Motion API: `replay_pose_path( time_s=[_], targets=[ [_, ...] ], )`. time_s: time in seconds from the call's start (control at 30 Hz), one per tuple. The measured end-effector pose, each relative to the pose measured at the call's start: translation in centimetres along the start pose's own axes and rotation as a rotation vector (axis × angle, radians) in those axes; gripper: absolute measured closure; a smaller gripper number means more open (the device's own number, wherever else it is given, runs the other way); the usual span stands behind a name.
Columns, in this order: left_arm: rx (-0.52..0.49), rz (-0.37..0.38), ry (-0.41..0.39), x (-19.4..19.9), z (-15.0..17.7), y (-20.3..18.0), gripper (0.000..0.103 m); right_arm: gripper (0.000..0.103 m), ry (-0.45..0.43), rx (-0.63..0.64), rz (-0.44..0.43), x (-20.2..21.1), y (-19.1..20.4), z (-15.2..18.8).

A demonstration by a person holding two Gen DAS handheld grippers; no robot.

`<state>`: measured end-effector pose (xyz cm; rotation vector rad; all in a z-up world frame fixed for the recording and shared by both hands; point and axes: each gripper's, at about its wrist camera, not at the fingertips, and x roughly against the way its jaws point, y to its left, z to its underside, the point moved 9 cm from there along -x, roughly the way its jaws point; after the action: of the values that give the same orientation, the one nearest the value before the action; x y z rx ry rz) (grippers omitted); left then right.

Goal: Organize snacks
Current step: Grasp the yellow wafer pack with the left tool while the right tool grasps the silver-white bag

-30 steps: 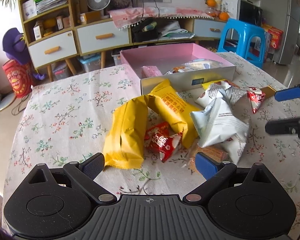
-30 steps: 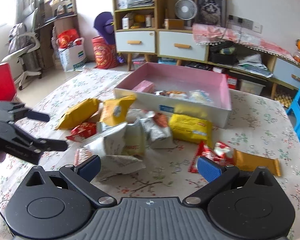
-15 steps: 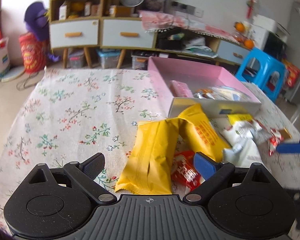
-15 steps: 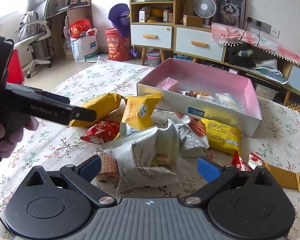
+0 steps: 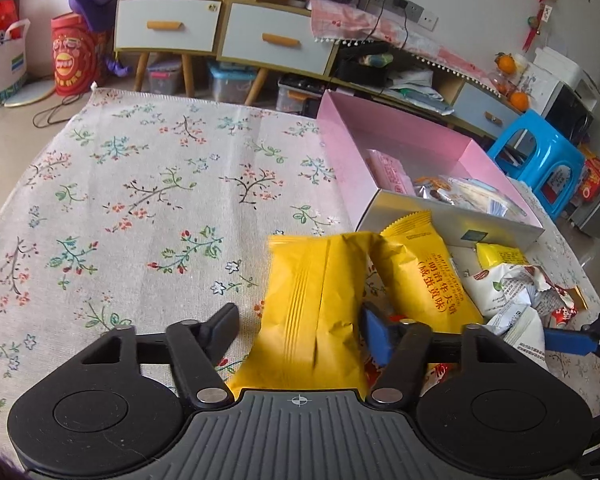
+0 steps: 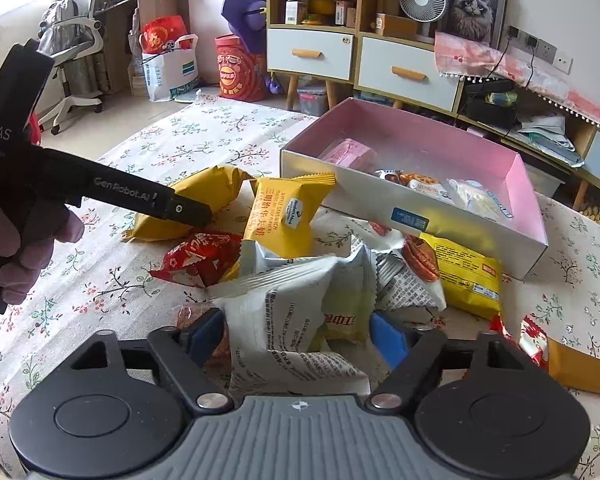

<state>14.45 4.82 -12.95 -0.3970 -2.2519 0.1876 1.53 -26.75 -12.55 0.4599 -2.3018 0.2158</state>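
Left wrist view: left claw [image 5: 300, 326] half-wide, jaws just been closing round long yellow packet [image 5: 316, 300]; right pad touching wrapper, left pad apart, no grip yet. Squeeze mid-body, lift clear of red packet [image 5: 436, 372], carry to pink box [image 5: 400, 140] at 1 o'clock. Second yellow packet [image 5: 428, 276]: Chinese print.

Right wrist view: right claw [image 6: 298, 338] half-wide, jaws just been closing astride white packet [image 6: 284, 320]; contact unclear. Box at 1 o'clock. Readable: "GenRobot.AI", "SANDWICH".
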Motion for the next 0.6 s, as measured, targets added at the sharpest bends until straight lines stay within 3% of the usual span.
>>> replay_pose_path(
  time_s=[0.07, 0.2, 0.6],
  targets=[
    [0.003, -0.003, 0.007, -0.18, 0.03, -0.06, 0.053, 0.049, 0.003, 0.009, -0.003, -0.05, 0.18, -0.02],
    [-0.004, -0.012, 0.011, -0.27, -0.03, -0.27, 0.058, 0.065, 0.009, 0.027, -0.007, -0.06, 0.41, 0.04],
    [0.012, -0.045, 0.020, 0.18, -0.06, -0.15, 0.065, 0.077, 0.002, 0.057, -0.030, 0.40, 0.91, -0.21]
  ],
)
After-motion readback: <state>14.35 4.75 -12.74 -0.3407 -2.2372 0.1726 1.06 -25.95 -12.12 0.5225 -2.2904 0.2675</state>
